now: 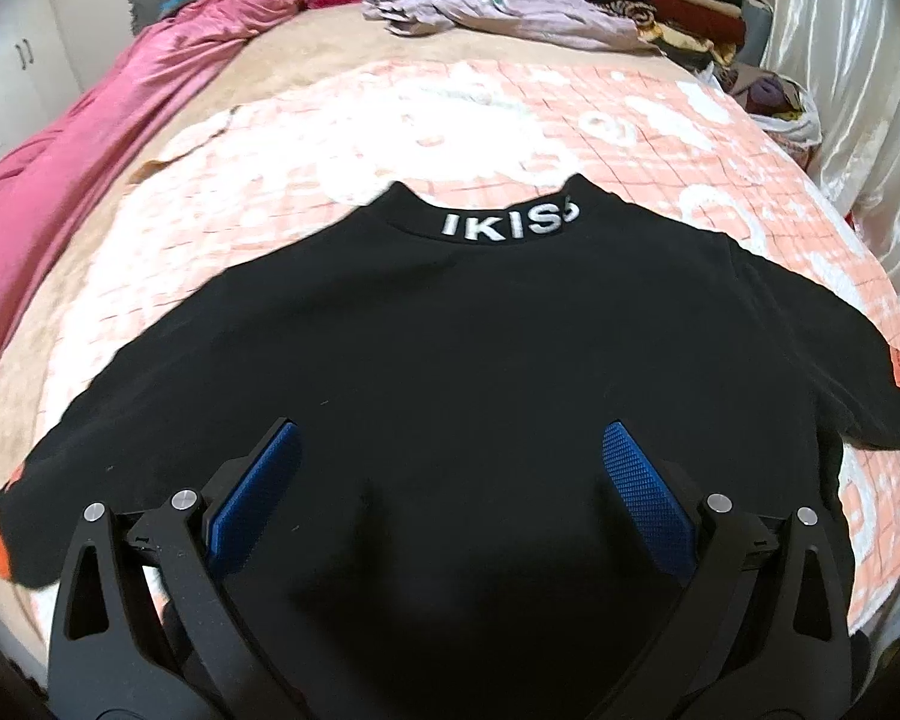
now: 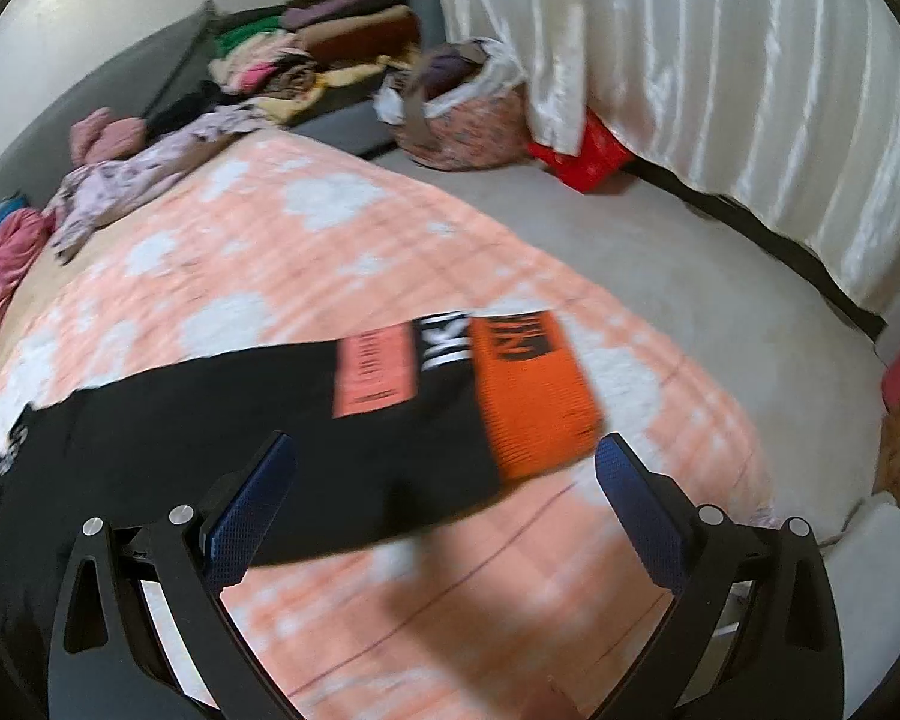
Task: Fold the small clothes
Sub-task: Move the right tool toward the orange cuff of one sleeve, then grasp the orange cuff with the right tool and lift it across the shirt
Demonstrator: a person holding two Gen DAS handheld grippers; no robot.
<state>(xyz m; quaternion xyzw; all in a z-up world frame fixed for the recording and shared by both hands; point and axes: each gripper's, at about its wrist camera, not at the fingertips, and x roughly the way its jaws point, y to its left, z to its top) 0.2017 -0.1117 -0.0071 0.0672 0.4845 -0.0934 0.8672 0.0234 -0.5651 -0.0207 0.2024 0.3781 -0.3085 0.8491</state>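
Sweater [image 1: 450,324] flat on blanket [image 1: 390,120], centre frame, collar up. Left gripper [image 1: 450,450] over its body, right gripper [image 2: 444,456] near orange cuff [image 2: 534,396], both jaws apart, empty. Risk: pinching blanket along with sleeve, dragging everything crooked

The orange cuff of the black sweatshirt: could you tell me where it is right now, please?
In the right wrist view, the orange cuff lies flat on the peach bedspread, just ahead of the open right gripper, towards its right finger.
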